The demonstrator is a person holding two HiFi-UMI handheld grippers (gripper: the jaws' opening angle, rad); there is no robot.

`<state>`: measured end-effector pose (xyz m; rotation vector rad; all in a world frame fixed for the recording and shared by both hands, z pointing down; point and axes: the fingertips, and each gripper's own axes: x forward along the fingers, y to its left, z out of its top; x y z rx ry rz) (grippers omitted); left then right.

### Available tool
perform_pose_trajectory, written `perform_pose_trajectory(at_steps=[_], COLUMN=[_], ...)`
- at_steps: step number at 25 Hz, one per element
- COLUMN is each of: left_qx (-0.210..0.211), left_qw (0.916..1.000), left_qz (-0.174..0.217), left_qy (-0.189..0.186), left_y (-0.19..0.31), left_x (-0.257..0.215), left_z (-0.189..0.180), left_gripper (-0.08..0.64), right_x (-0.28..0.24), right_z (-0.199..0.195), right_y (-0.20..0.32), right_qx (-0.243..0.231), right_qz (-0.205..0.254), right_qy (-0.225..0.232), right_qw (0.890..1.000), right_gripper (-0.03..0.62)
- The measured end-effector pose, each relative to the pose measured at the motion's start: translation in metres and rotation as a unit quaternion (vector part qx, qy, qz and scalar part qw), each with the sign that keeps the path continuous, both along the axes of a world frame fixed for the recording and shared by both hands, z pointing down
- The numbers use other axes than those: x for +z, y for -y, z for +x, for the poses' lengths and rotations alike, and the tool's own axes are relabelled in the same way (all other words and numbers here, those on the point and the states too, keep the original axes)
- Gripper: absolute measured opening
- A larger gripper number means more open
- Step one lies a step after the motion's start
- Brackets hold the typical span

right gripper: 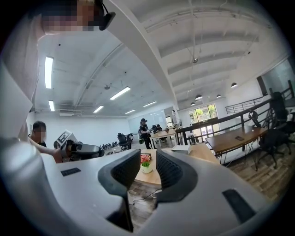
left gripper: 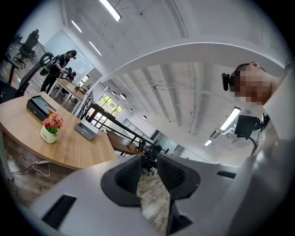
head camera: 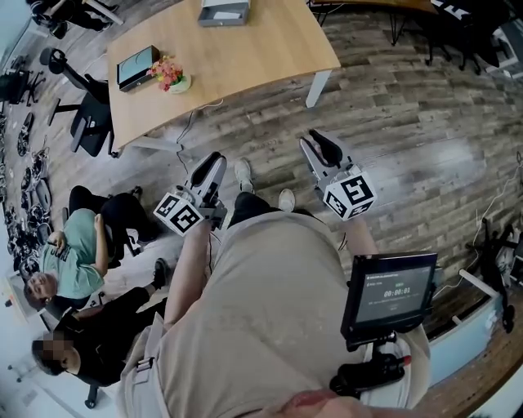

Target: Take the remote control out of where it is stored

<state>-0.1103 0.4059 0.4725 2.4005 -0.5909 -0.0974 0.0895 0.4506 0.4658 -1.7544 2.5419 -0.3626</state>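
I stand back from the tabletop (head camera: 245, 57) with both tools raised in front of me and nothing held. My left gripper (head camera: 212, 163) has its jaws only narrowly apart with bare floor showing through the gap. My right gripper (head camera: 323, 148) is the same, a slim gap and no object between the pads. I cannot see the remote control anywhere. My guess is that it sits inside either the dark case (head camera: 136, 67) beside the flower pot (head camera: 170, 77) or the grey box (head camera: 224, 11) at the far edge, and I cannot tell which. So the step in hand is the approach. To do it well I should walk up until the containers lie within easy reach and spread the jaws wider before I get there. One gripper should then steady the container while the other works its lid. I would check the dark case first and keep clear of the flower pot, which stands just beside it and would tip easily.
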Motion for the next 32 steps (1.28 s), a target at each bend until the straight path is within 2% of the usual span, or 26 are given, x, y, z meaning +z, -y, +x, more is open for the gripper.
perform_pose_trajectory(at_steps=[13,23,32], left_qx=[0.036,0.06,0.057], left_qw=[0.9992,0.9977,0.9977], left_qz=[0.005,0.019,0.017], left_qy=[-0.014,-0.026,-0.032], left_y=[0.1,0.185,0.234], left_x=[-0.01,-0.015,-0.007], left_z=[-0.001,-0.03,-0.072], left_gripper=[0.091,0.091,0.091], right_x=[-0.008,-0.027,-0.017], right_z=[-0.026,-0.054,-0.09], right_y=[0.087,0.167,0.219], right_qx=[0.01,0.034,0.041], right_qz=[-0.01,-0.002,-0.015], right_qy=[-0.016,-0.033,-0.038], right_qw=[1.0,0.999,0.998], right_gripper=[0.091,0.091,0.091])
